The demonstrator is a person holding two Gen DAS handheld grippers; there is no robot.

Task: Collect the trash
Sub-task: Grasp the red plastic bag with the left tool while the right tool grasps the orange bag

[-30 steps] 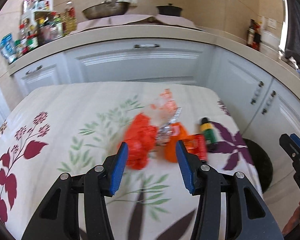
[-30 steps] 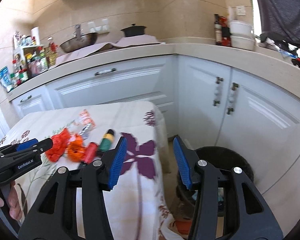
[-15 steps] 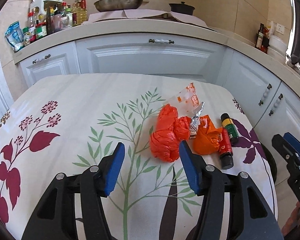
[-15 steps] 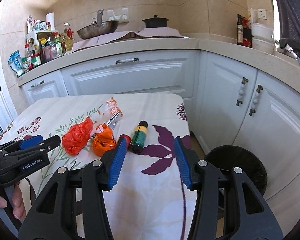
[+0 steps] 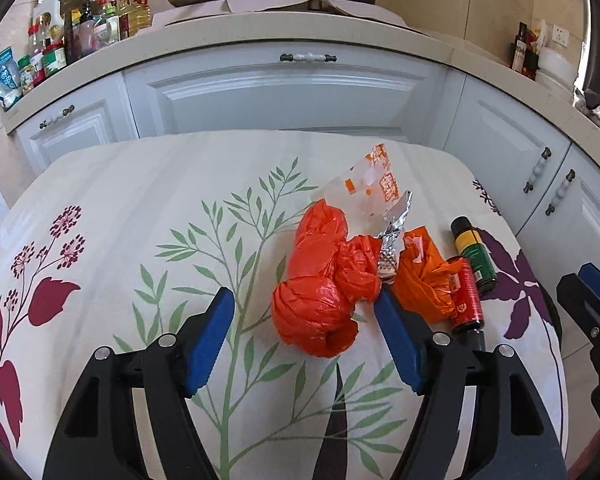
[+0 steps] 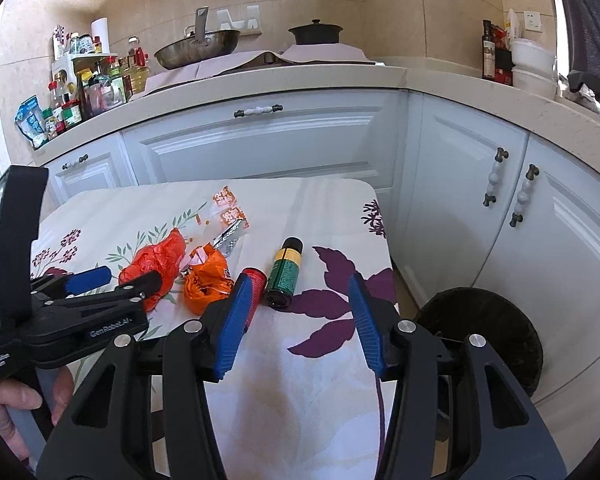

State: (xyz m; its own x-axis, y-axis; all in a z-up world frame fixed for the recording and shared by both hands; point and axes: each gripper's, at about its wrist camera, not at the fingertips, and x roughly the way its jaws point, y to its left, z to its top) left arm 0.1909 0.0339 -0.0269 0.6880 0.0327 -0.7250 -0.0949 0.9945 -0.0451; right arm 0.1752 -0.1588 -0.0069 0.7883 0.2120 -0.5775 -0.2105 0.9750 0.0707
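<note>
Trash lies on the flowered tablecloth (image 5: 140, 208): a crumpled red plastic bag (image 5: 320, 292), an orange bag (image 5: 424, 280), a clear wrapper with orange print (image 5: 370, 188), a foil strip (image 5: 394, 236), a red can (image 5: 466, 296) and a green and yellow bottle (image 5: 474, 254). My left gripper (image 5: 302, 306) hangs just before the red bag, its jaws opening, the bag's near end between the fingertips but untouched. My right gripper (image 6: 300, 292) stands open over the table's right edge, close to the bottle (image 6: 284, 272) and red can (image 6: 254, 284), holding nothing.
A black round bin (image 6: 484, 332) stands on the floor right of the table. White cabinets (image 6: 260, 140) and a counter with a pan (image 6: 198, 50), a pot (image 6: 316, 32) and jars (image 6: 88, 88) run behind. A hand (image 6: 16, 404) holds the left gripper.
Both grippers have come forward and down toward the trash pile. The left gripper's jaws have spread wider, and the red bag now sits between its fingertips.
</note>
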